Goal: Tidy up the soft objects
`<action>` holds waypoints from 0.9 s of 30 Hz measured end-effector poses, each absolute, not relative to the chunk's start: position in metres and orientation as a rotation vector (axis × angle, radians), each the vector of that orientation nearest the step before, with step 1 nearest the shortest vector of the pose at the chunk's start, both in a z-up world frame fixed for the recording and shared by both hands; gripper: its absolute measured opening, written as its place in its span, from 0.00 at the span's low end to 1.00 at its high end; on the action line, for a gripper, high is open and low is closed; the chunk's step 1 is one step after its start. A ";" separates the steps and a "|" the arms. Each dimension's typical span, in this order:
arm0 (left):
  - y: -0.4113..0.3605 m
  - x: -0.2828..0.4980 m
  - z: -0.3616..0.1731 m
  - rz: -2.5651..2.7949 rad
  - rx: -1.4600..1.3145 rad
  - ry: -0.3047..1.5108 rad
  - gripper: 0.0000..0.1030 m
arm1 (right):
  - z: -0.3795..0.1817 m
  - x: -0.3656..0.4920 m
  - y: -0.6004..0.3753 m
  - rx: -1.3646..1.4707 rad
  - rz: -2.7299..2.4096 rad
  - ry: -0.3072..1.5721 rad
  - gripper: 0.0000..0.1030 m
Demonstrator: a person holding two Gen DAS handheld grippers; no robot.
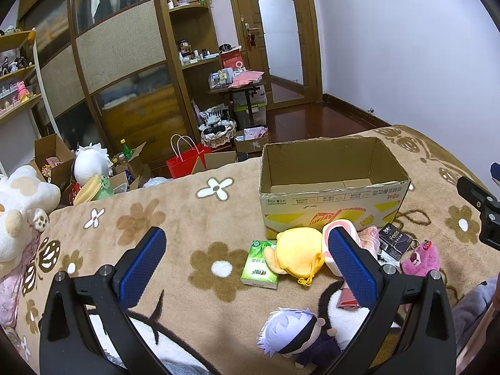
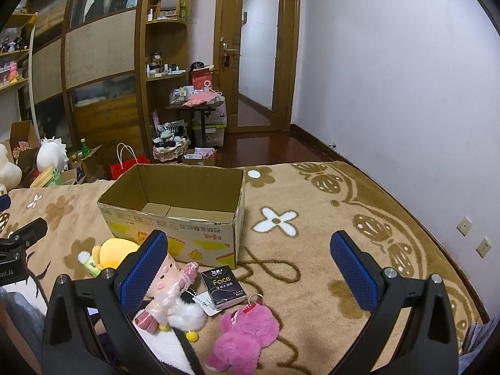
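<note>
Your two grippers hang wide open and empty above a tan fleece blanket with brown and white flowers (image 2: 312, 250), with the open brown cardboard box (image 2: 175, 206) as the landmark for everything else. The left gripper (image 1: 247, 259) hovers short of the box's near printed wall, its blue-padded fingers (image 1: 147, 265) spread well apart; the right gripper (image 2: 250, 268) hovers off the box's near right corner, equally wide.

Nothing can be seen inside the box, so by the look of things the sorting has not yet begun and you are at the choosing stage. The soft things lie in a loose cluster along the box's near wall: a yellow plush pouch with a zip (image 1: 298, 254) just in front of it, a pink-faced plastic-wrapped doll (image 2: 170, 287) beside that, a fuzzy magenta plush bear on a keyring (image 2: 243, 331) further out from the near right corner, and a white-haired plush figure in a dark blindfold (image 1: 293, 334) nearest to you. Mixed among them are two tissue packs, a green one (image 1: 261, 264) left of the yellow pouch and a black one lettered "Face" (image 2: 220, 284) close to the box's corner.

The next move likely calls for picking one toy, lowering a gripper so its fingers straddle the plush body, closing gently, then lifting it over the box rim. The magenta bear sits nearest your right gripper; the yellow pouch lies between the left one's fingers.
</note>
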State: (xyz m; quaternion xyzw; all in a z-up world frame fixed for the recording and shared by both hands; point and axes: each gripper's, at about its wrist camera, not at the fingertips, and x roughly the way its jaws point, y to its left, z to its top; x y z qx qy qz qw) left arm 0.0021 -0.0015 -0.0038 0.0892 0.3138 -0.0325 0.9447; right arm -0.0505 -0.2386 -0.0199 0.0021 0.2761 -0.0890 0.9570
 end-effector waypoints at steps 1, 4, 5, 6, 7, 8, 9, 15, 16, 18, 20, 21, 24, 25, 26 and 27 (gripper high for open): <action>-0.002 0.002 -0.005 -0.066 0.181 0.640 0.99 | -0.020 -0.051 -0.239 0.004 -0.182 0.559 1.00; -0.002 0.002 -0.004 -0.067 0.184 0.641 0.99 | -0.019 -0.051 -0.239 0.001 -0.177 0.556 1.00; -0.001 0.002 -0.004 -0.068 0.182 0.641 0.99 | -0.019 -0.051 -0.238 -0.001 -0.176 0.555 1.00; -0.001 0.001 -0.006 -0.068 0.182 0.642 0.99 | -0.018 -0.051 -0.237 -0.003 -0.174 0.555 1.00; -0.001 0.001 -0.007 -0.067 0.183 0.642 0.99 | -0.018 -0.051 -0.239 0.000 -0.177 0.556 1.00; -0.001 0.001 -0.006 -0.067 0.183 0.642 0.99 | -0.018 -0.051 -0.239 -0.001 -0.176 0.557 1.00; -0.001 0.001 -0.006 -0.068 0.182 0.642 0.99 | -0.018 -0.051 -0.239 -0.001 -0.174 0.557 1.00; -0.001 0.001 -0.007 -0.067 0.184 0.643 0.99 | -0.017 -0.052 -0.238 -0.003 -0.174 0.555 1.00; -0.001 0.001 -0.006 -0.068 0.183 0.643 0.99 | -0.017 -0.052 -0.238 -0.003 -0.173 0.556 1.00; -0.001 0.001 -0.007 -0.068 0.182 0.643 0.99 | -0.016 -0.052 -0.238 -0.002 -0.174 0.556 1.00; -0.001 0.002 -0.007 -0.067 0.183 0.644 0.99 | -0.017 -0.052 -0.238 -0.002 -0.174 0.557 1.00; -0.001 0.001 -0.007 -0.068 0.182 0.644 0.99 | -0.017 -0.052 -0.238 -0.002 -0.175 0.557 1.00; -0.001 0.002 -0.006 -0.068 0.183 0.645 0.99 | -0.017 -0.052 -0.239 -0.002 -0.173 0.555 1.00; -0.001 0.002 -0.006 -0.068 0.183 0.645 0.99 | -0.017 -0.052 -0.239 -0.002 -0.174 0.555 1.00; -0.001 0.002 -0.007 -0.069 0.184 0.646 0.99 | -0.017 -0.052 -0.238 -0.002 -0.175 0.555 1.00; -0.001 0.002 -0.006 -0.067 0.183 0.646 0.99 | -0.017 -0.051 -0.238 -0.003 -0.173 0.557 1.00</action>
